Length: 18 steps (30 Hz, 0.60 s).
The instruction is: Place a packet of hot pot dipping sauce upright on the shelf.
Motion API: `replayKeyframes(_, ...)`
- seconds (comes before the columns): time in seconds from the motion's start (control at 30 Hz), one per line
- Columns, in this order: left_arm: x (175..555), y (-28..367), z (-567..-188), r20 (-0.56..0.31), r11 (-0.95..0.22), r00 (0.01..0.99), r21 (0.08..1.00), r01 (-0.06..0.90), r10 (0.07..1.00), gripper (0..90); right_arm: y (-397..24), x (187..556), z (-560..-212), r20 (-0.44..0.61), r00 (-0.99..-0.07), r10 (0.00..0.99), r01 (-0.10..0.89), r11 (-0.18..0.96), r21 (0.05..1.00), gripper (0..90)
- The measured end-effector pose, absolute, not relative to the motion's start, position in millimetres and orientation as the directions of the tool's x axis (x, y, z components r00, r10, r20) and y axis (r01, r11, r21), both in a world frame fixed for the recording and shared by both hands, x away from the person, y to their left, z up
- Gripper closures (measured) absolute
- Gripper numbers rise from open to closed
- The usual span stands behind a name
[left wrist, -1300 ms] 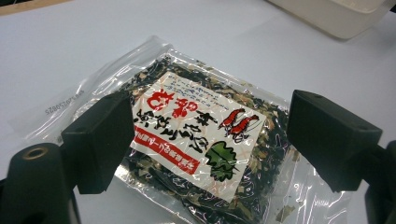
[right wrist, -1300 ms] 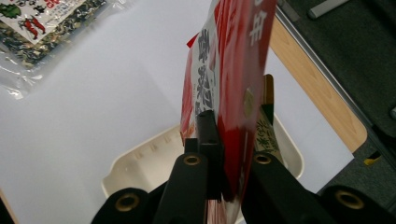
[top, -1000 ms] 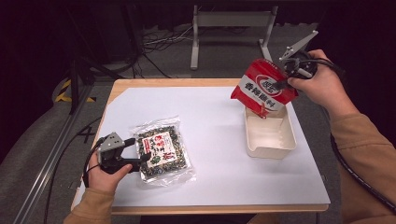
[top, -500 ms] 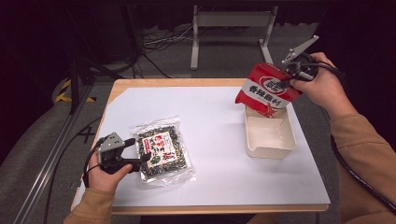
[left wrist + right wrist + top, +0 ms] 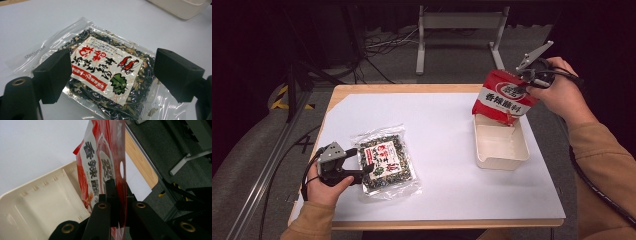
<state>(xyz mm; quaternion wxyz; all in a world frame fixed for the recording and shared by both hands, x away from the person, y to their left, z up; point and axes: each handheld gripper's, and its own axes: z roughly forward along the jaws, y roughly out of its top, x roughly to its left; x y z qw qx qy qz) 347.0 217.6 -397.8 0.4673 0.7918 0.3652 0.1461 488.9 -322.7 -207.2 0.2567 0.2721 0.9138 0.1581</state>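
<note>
High view: red packet point(image 5: 507, 97) overhangs tray point(image 5: 501, 162) edge.

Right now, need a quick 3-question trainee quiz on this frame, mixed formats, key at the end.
1. True or false: the right gripper is shut on the red packet.
2. Multiple choice: the left gripper is A) open, jaws either side of the seaweed packet; B) shut on that packet; C) holding the tray.
3. Fill in: the red packet hangs over the far end of the cream ____.

Key
1. True: in the right gripper view the jaws pinch its top edge.
2. A: the packet lies flat on the white table.
3. tray, which looks empty.
</note>
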Motion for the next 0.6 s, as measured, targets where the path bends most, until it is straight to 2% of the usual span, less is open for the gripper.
replayKeyframes(0.37,347.8,217.2,-397.8,-0.106,-0.301,0.693,0.846,0.439,0.713,15.8,-321.7,489.1,-208.5,-0.446,-0.715,0.539,0.397,0.838,0.375,88.1)
replayKeyframes(0.6,347.9,217.1,-397.8,-0.105,-0.304,0.694,0.845,0.44,0.712,15.7,-313.9,490.5,-214.1,-0.441,-0.754,0.488,0.361,0.867,0.342,87.9)
